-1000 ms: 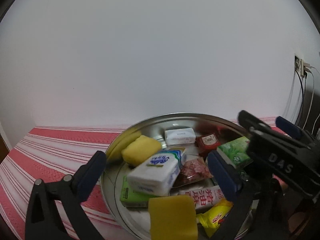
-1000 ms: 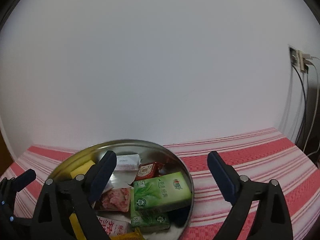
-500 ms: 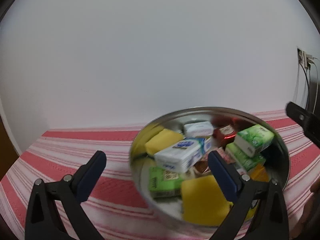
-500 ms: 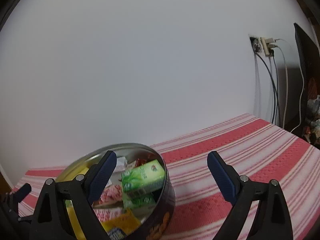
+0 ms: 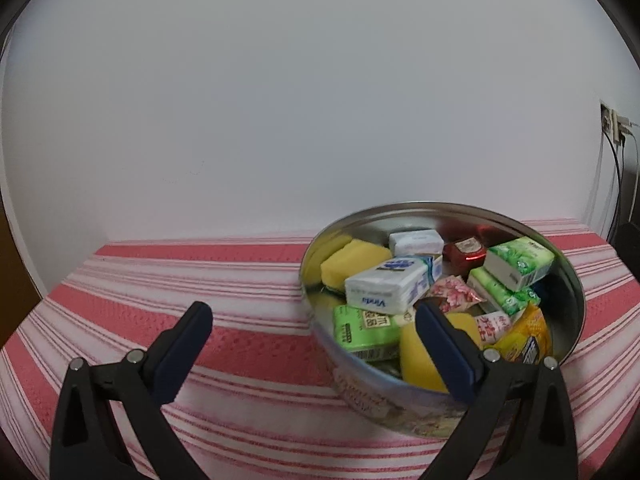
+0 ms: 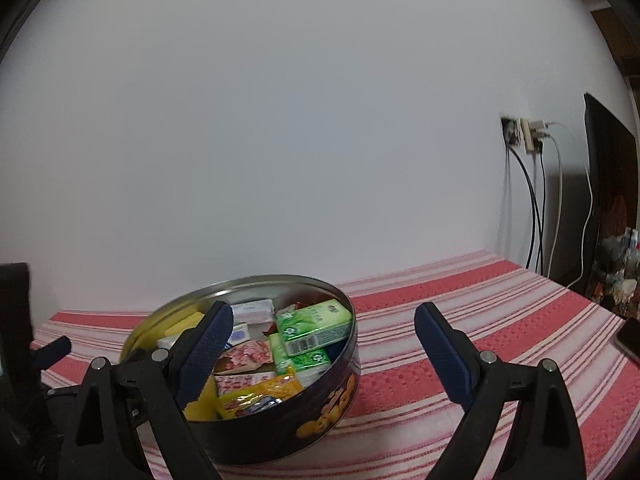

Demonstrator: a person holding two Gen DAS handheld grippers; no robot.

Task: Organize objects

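- Both grippers have shifted sideways since a second ago: tin (image 5: pixel 404 396) now sits right of the left gripper (image 5: pixel 310 320), and mostly left of the right gripper (image 6: pixel 324 320).
- Left gripper spread wide, nothing between its pads; right gripper likewise, its left finger (image 6: pixel 204 352) in front of the tin, not pinching it.
- Tin: round, shiny metal inside, dark cookie-print wall, lidless, on red-and-white striped cloth (image 5: pixel 248 336) near the wall.
- Inside: yellow sponges (image 5: pixel 352 262), white tissue pack (image 5: pixel 386 288), green tissue packs (image 6: pixel 316 326), crinkly sachets, jumbled.
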